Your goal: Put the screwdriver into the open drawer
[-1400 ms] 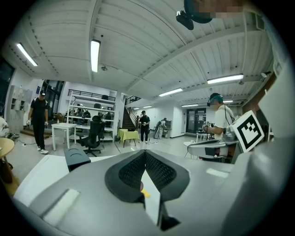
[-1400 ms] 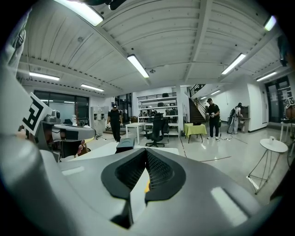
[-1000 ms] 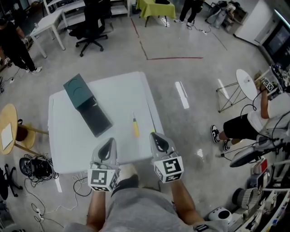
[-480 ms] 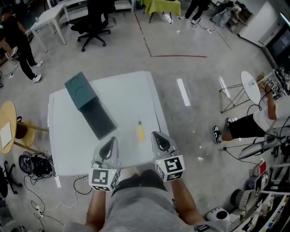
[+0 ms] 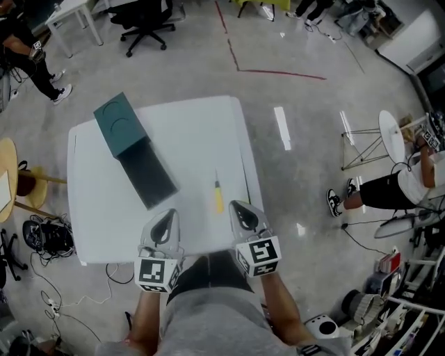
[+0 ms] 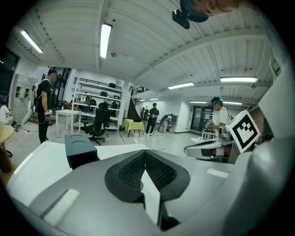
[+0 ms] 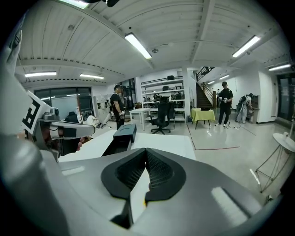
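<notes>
A screwdriver [image 5: 218,196] with a yellow handle lies on the white table [image 5: 195,139], right of centre. The dark teal drawer unit [image 5: 119,125] stands at the table's far left, and its open drawer [image 5: 148,174] is pulled out toward me. My right gripper [image 5: 235,204] hovers over the near edge, just right of the screwdriver handle, shut and holding nothing. My left gripper [image 5: 170,213] is beside it, near the drawer's front end, also shut and holding nothing. The left gripper view shows the unit [image 6: 80,150] beyond the left gripper [image 6: 145,152]. The right gripper view shows the drawer [image 7: 115,146] beyond the right gripper [image 7: 146,150].
A round wooden stool [image 5: 5,188] and a tangle of cables [image 5: 45,236] sit on the floor left of the table. To the right, a person [image 5: 396,188] sits by a small round white table [image 5: 393,135]. An office chair [image 5: 142,14] stands beyond the table.
Both grippers have come down and forward over the table's near edge, still shut. The right one is now closer to the screwdriver, which has not moved on the table.
</notes>
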{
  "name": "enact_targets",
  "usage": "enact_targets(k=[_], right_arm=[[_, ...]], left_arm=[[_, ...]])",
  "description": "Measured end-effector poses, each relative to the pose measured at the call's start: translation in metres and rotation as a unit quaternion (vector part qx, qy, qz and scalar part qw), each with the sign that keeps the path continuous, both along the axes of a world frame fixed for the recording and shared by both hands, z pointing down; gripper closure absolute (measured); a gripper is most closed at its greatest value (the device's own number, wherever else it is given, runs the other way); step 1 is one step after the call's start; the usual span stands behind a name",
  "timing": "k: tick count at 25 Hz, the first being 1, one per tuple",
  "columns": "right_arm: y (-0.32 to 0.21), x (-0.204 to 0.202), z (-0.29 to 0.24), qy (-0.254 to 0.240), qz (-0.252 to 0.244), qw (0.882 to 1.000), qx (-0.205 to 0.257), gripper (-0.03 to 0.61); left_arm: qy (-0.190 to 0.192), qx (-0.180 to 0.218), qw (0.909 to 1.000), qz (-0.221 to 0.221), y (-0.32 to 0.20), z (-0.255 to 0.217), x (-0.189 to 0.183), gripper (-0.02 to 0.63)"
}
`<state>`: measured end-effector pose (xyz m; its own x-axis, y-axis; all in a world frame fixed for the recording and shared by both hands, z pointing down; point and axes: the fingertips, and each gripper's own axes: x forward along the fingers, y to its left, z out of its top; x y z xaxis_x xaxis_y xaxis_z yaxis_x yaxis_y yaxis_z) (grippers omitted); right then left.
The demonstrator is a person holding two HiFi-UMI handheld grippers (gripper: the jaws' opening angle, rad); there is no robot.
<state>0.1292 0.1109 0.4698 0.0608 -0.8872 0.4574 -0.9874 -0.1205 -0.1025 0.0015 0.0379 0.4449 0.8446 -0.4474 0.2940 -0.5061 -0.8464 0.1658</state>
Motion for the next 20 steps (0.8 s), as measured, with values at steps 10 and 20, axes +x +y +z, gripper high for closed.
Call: enact_targets(k=[10,20], right_arm=[[-0.030,0.006,0.057,-0.037,-0.023,0.998,-0.045,0.575],[-0.037,0.013,0.113,-0.071,-0.022,0.993,-0.090,0.575]], left_arm=[[-0.033,-0.031,0.9988,-0.018,-0.018,0.045,0.003,0.603],[-0.060,-0.062,0.9962,-0.017,-0.024,0.089,0.014,0.603]])
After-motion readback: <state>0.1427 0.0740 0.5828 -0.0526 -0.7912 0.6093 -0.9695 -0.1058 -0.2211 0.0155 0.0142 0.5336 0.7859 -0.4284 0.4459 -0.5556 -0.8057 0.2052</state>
